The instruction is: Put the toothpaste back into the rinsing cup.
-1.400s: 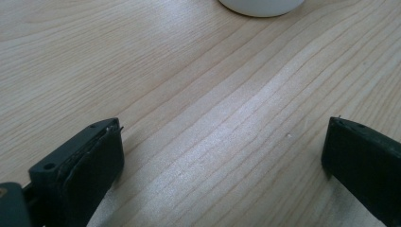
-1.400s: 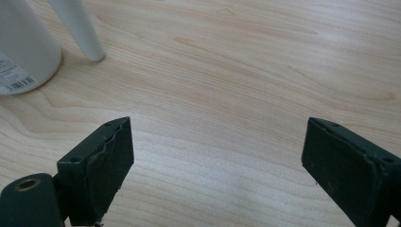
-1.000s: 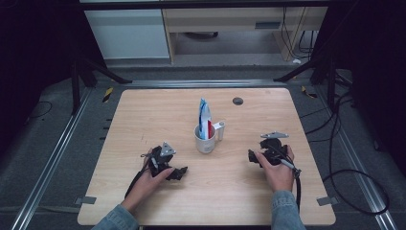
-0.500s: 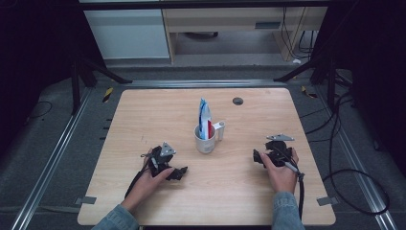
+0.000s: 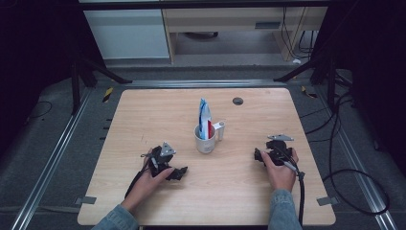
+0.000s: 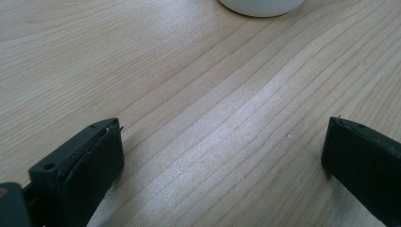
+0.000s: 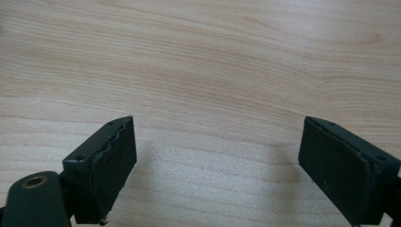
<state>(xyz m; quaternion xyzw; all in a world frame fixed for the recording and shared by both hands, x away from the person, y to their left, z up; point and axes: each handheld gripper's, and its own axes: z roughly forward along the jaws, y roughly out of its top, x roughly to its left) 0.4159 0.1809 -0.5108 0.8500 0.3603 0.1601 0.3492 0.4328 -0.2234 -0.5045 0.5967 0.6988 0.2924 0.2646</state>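
A white mug (image 5: pixel 206 140) stands at the middle of the wooden table (image 5: pixel 143 115), with a blue, white and red tube (image 5: pixel 204 118) upright inside it. My left gripper (image 5: pixel 179 173) rests on the table to the mug's lower left, held by a hand, its jaws wide apart over bare wood (image 6: pixel 222 156). The mug's base (image 6: pixel 261 5) shows at the top of the left gripper view. My right gripper (image 5: pixel 258 155) lies on the table right of the mug, held by the other hand, and stands open with only wood between its jaws (image 7: pixel 217 165).
A small dark round hole or disc (image 5: pixel 238 101) sits near the table's far edge. Black cables (image 5: pixel 344 158) trail off the right side. Metal rails (image 5: pixel 57 143) run along both sides of the table, with cabinets (image 5: pixel 129 33) beyond.
The right gripper and its hand have shifted slightly toward the right and nearer the table's front edge. The left gripper has stayed put.
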